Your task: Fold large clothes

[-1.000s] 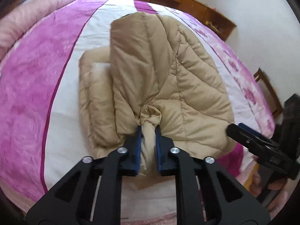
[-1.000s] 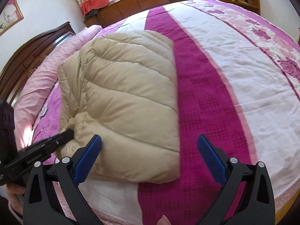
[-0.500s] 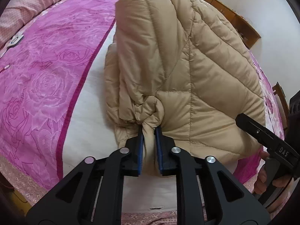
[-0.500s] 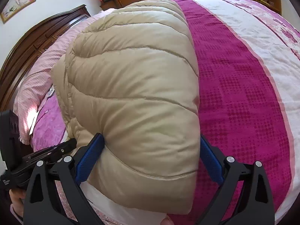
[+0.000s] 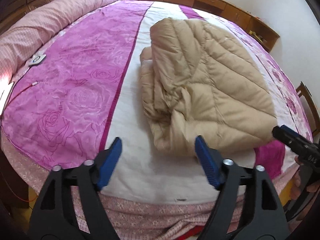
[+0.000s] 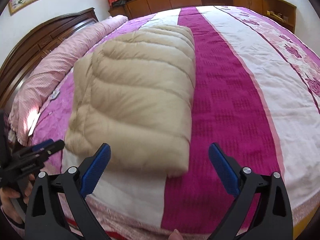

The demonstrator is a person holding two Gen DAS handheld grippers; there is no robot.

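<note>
**Folded jacket released near the foot of the bed**

We saw the beige padded jacket (image 5: 210, 92) lying folded on the bedspread (image 5: 66, 92), its near edge close to the foot of the bed and its right edge along the magenta stripe (image 6: 220, 108). Our left gripper (image 5: 158, 154) had just been opening; its jaws stood wide with nothing between them, the right blue pad just short of the jacket's rumpled near corner. Our right gripper (image 6: 159, 164) also stood wide and empty, with the jacket's near edge just beyond its tips. Open bedspread stretched to both sides of the jacket. A rolled pink quilt (image 5: 50, 26) lined the far left edge, beside the wooden headboard (image 6: 40, 40).
</note>
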